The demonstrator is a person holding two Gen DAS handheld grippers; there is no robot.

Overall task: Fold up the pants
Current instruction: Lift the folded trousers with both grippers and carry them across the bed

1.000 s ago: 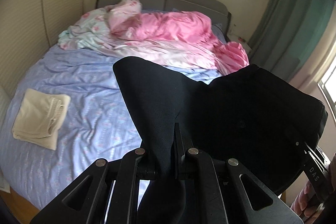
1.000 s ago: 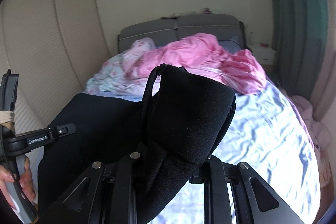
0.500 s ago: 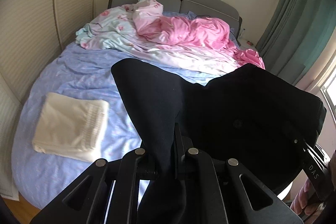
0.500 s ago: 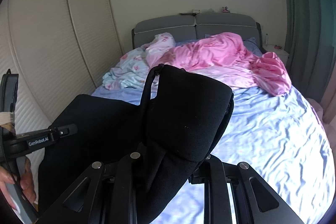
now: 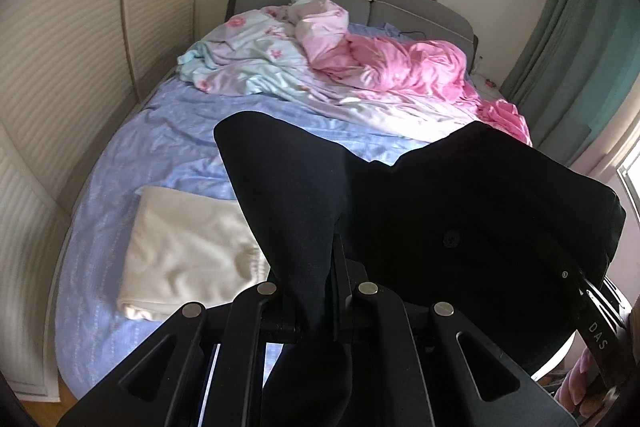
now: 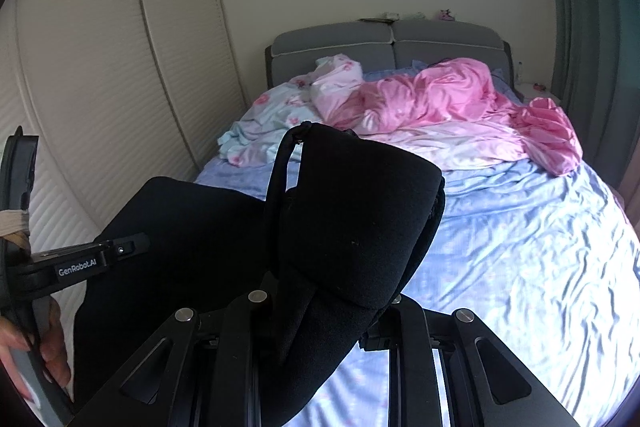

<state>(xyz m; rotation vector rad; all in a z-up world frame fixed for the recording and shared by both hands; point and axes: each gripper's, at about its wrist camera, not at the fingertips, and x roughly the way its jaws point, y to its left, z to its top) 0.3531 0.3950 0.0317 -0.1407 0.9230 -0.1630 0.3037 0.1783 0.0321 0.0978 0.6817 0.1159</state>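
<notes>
Black pants (image 5: 460, 211) hang in the air over the blue bed sheet (image 5: 172, 155), stretched between both grippers. My left gripper (image 5: 320, 279) is shut on one edge of the pants, which drape down over its jaws. My right gripper (image 6: 320, 291) is shut on a thick bunched fold of the pants (image 6: 352, 219) with a drawstring loop (image 6: 280, 171) showing; the cloth hides its fingertips. The right gripper's body (image 5: 596, 311) shows at the right edge of the left wrist view, and the left gripper's body (image 6: 80, 263) at the left of the right wrist view.
A folded cream garment (image 5: 188, 255) lies on the near left of the bed. Pink and pale floral bedding (image 5: 360, 67) is heaped by the grey headboard (image 6: 384, 43). A ribbed wardrobe (image 6: 100, 75) stands left, teal curtains (image 5: 580, 39) right. Hands (image 6: 52, 351) grip both handles.
Both grippers carried the pants sideways along the bed's foot. The bed has shifted right in both views and the cream garment now appears larger and nearer the left gripper. Grips are unchanged.
</notes>
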